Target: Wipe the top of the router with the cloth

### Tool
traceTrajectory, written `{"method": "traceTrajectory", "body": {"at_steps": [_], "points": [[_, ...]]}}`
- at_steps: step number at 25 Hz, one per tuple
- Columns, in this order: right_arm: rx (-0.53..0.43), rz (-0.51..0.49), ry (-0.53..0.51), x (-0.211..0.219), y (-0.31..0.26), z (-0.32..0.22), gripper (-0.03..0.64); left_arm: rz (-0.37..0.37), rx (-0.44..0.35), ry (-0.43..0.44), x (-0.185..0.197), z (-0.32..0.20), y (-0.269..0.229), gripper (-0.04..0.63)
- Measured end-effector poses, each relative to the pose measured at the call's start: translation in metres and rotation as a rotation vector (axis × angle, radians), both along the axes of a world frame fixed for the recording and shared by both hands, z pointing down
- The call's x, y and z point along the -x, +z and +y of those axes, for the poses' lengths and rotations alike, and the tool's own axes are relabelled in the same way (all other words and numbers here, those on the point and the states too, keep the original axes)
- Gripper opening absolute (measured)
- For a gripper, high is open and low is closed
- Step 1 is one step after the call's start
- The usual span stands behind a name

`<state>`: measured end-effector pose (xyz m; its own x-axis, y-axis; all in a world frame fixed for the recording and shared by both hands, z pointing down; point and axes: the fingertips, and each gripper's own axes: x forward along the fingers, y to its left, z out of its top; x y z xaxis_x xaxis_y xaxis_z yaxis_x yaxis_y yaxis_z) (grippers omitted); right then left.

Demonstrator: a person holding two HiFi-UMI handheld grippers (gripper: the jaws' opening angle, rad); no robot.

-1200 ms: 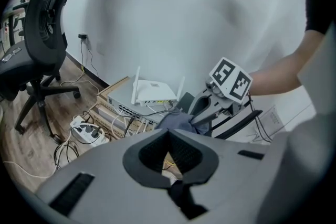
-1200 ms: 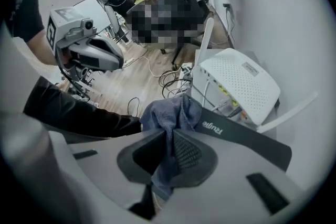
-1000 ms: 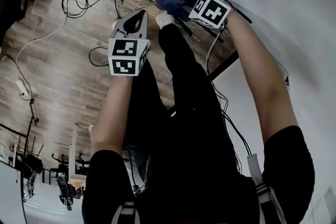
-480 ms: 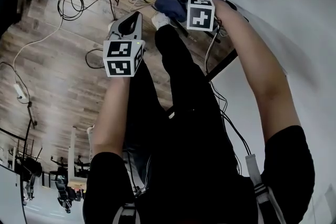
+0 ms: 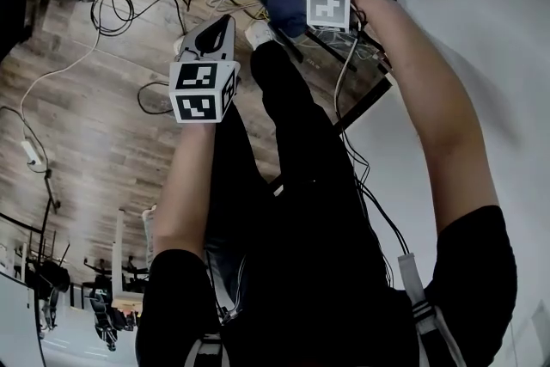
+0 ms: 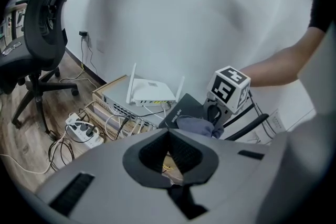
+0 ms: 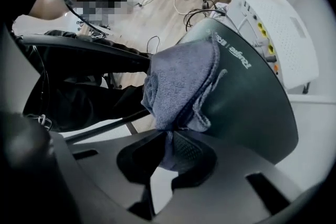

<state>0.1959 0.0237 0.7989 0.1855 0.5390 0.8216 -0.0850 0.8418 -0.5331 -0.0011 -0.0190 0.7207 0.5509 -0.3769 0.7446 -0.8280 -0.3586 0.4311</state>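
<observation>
Little here can be read. A short line of white lettering runs along one edge of the top of the dark router (image 7: 247, 86), just beside the cloth (image 7: 181, 76), but it is too small and skewed to make out as words.

Black short sleeves (image 5: 176, 288), black trousers (image 5: 301, 150), grey left gripper (image 5: 227, 21), black-and-white marker cubes (image 5: 203, 90).

Past the cloth (image 7: 181, 76), the black router (image 7: 247, 107) top lies bare; a white router (image 7: 283, 23) crowds its far edge.
</observation>
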Motion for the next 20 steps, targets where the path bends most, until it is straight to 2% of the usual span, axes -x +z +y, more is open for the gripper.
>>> {"method": "traceTrajectory", "body": {"at_steps": [7, 12, 16, 20], "points": [[-0.044, 0.125, -0.022, -0.04, 0.003, -0.029, 0.02, 0.022, 0.007, -0.004, -0.013, 0.004, -0.002, -0.002], [-0.134, 0.243, -0.087, -0.079, 0.009, -0.05, 0.021, 0.014, 0.016, -0.015, -0.007, 0.008, 0.001, -0.002], [-0.163, 0.273, -0.03, -0.092, 0.013, -0.051, 0.021, 0.008, 0.013, 0.007, -0.012, 0.007, 0.001, -0.002], [-0.204, 0.291, -0.043, -0.096, 0.012, -0.059, 0.021, 0.018, 0.009, 0.012, -0.018, 0.007, -0.001, -0.002]]}}
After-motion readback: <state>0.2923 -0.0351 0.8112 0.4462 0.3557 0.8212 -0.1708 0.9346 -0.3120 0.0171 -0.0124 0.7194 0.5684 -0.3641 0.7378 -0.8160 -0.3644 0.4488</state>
